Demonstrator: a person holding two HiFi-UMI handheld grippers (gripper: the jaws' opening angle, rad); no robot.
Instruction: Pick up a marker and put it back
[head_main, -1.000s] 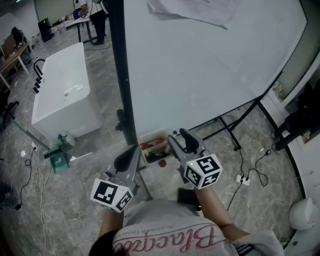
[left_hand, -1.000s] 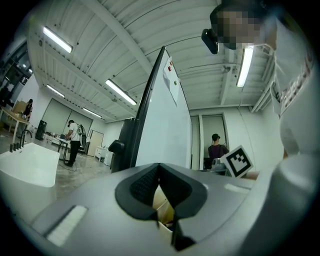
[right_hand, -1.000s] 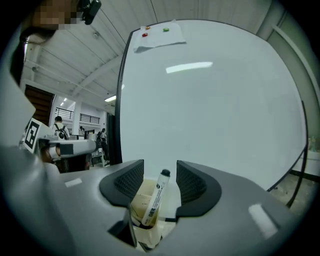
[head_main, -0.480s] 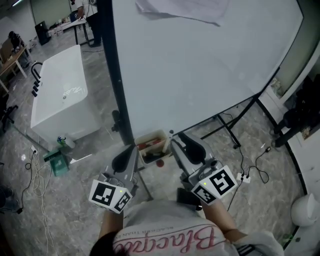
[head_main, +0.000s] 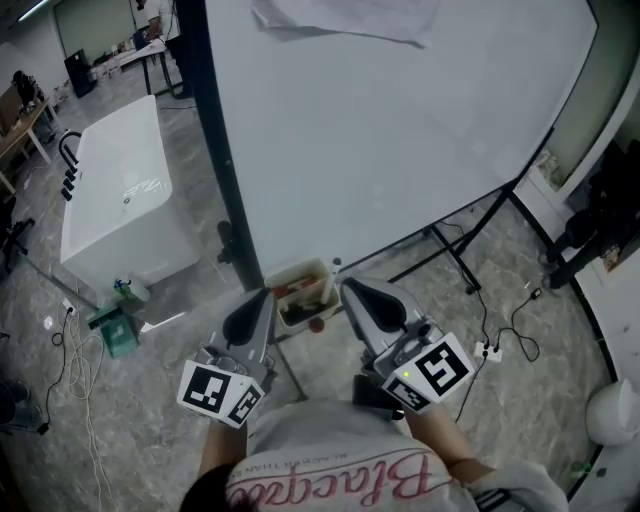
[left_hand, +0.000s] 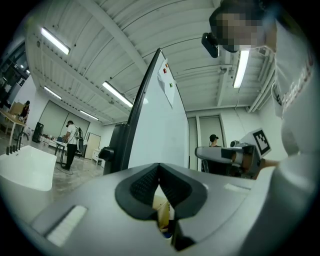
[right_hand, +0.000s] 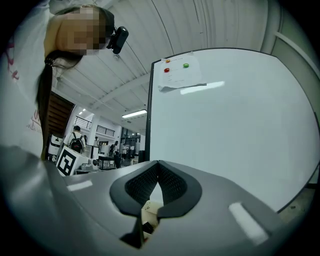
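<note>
Fingers (right_hand: 173, 185) of the right gripper (head_main: 347, 290) have just been snapped shut on nothing, where a second back they were spread wide. Left gripper (head_main: 260, 298) is pinched closed too, empty. Markers (head_main: 300, 293) are left in the tray (head_main: 318, 268) at 12 o'clock, between both tips.

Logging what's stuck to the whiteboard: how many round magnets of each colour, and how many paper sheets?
Red magnet: 1
Green magnet: 1
Paper sheet: 1
Total: 3
</note>
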